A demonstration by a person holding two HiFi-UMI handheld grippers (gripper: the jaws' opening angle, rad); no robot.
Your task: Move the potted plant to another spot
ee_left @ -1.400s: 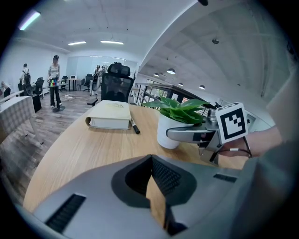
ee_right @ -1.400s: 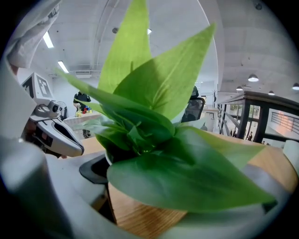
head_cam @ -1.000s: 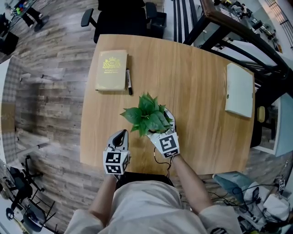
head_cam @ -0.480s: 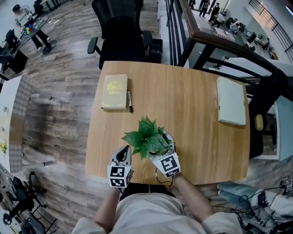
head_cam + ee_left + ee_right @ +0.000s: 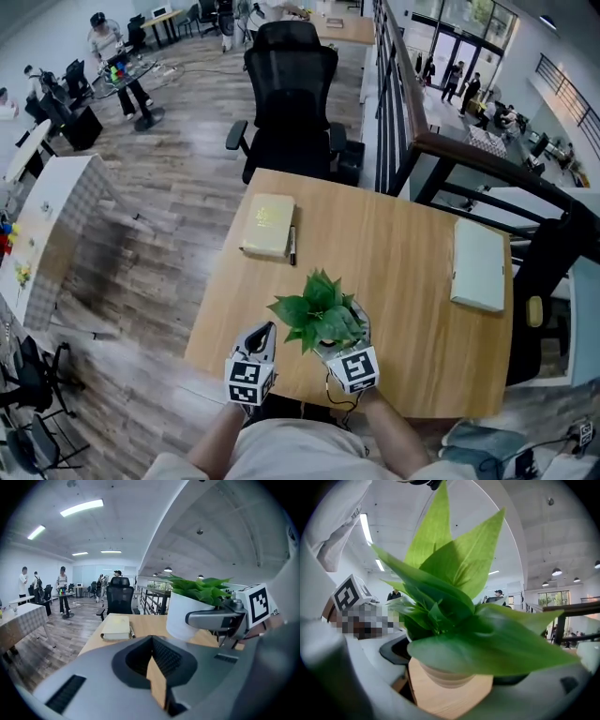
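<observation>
Now | right hand-held gripper [image 5: 343,325] pinches potted plant [image 5: 317,307] | left hand-held gripper [image 5: 264,332] pressed together

Grey left tongs [image 5: 266,329], right tongs [image 5: 345,317], black-and-white marker cubes [image 5: 248,380].

Green plant [image 5: 321,309] in a white pot [image 5: 179,605]. Light wood-grain table [image 5: 412,262]. Cream book [image 5: 267,226] with gold emblem, black pen [image 5: 292,245], off-white pad [image 5: 477,264], black chair [image 5: 291,94], grey-brown plank floor [image 5: 178,216].
</observation>
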